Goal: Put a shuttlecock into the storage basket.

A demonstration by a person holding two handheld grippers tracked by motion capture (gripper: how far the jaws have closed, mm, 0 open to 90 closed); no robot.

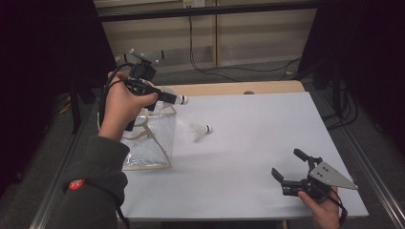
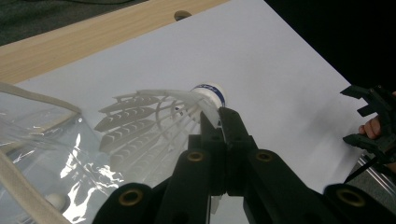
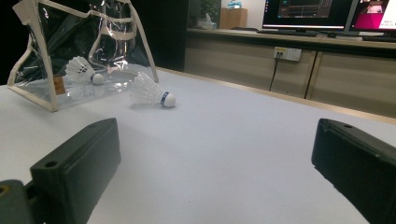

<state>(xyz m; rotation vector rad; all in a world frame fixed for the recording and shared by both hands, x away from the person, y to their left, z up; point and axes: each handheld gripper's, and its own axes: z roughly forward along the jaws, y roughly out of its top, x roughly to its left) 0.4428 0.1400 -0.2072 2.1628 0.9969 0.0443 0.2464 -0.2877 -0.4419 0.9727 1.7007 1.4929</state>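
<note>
Smooth white table (image 1: 248,143), flat, below both hand-held grippers. Clear glossy plastic bag (image 1: 152,138) with cream edging, under left hand-held gripper (image 2: 217,122), one shuttlecock (image 3: 83,71) inside. Left jaws pinched tight on feathered shuttlecock (image 2: 154,123), round cork tip forward. Another shuttlecock (image 1: 200,130) loose on table just beyond. Right hand-held gripper (image 1: 286,166) spread wide, holding nothing.

Dim room, dark edges; the white table (image 1: 248,143) glows evenly under soft overhead light. Glare streaks the clear bag (image 2: 42,154); near jaws blur.
</note>
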